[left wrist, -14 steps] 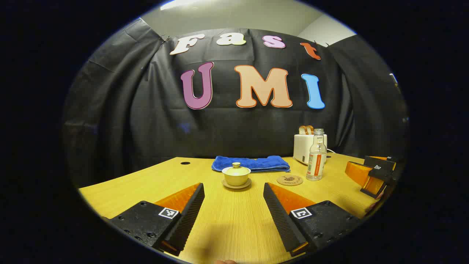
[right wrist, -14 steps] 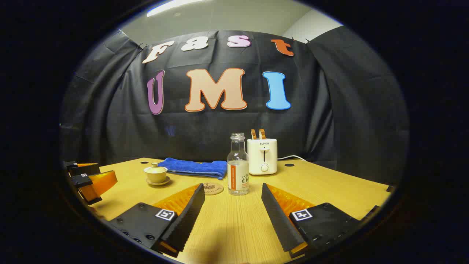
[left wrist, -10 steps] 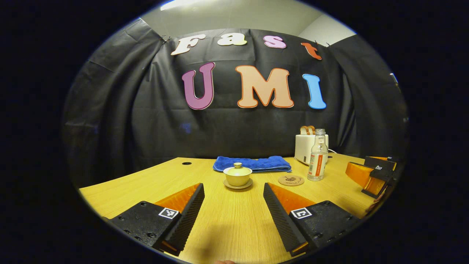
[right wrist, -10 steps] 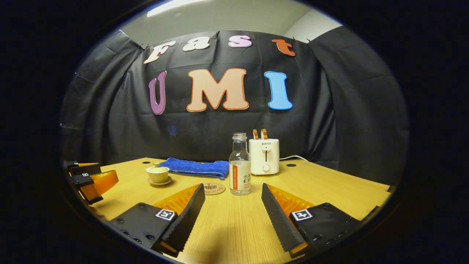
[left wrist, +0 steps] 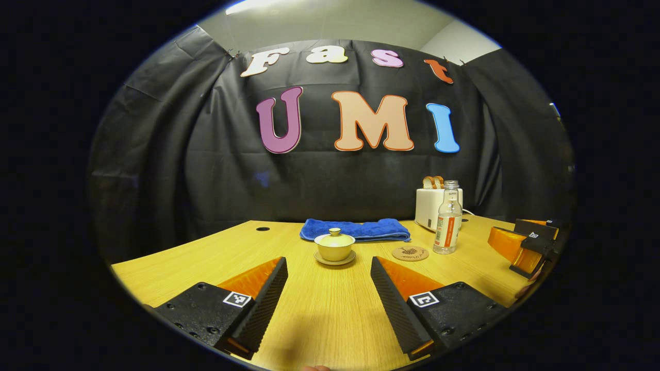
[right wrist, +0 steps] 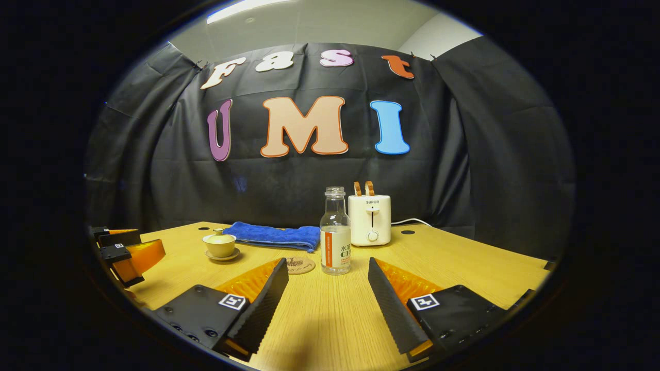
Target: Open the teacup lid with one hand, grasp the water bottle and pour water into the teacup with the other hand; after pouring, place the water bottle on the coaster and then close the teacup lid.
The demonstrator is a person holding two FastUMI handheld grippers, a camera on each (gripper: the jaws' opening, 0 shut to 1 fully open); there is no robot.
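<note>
Teacup [left wrist: 335,248], lid [left wrist: 334,237] on, sits on its saucer ahead of the left gripper [left wrist: 329,275], whose fingers are spread wide over bare tabletop [left wrist: 319,314]. The right gripper [right wrist: 327,275], equally wide and empty, faces the upright water bottle [right wrist: 335,234]. The coaster [right wrist: 300,265] lies just beside the bottle. Blue towel [right wrist: 276,235] and toaster [right wrist: 369,219] sit near the far edge.

Left tool [left wrist: 329,288]: two black wedge fingers [left wrist: 262,305] with ribbed inner pads, orange translucent backing, white square markers and dark screws on the mounts. Right tool [right wrist: 326,291]: identical build, same orange backing, markers and screws noted.
</note>
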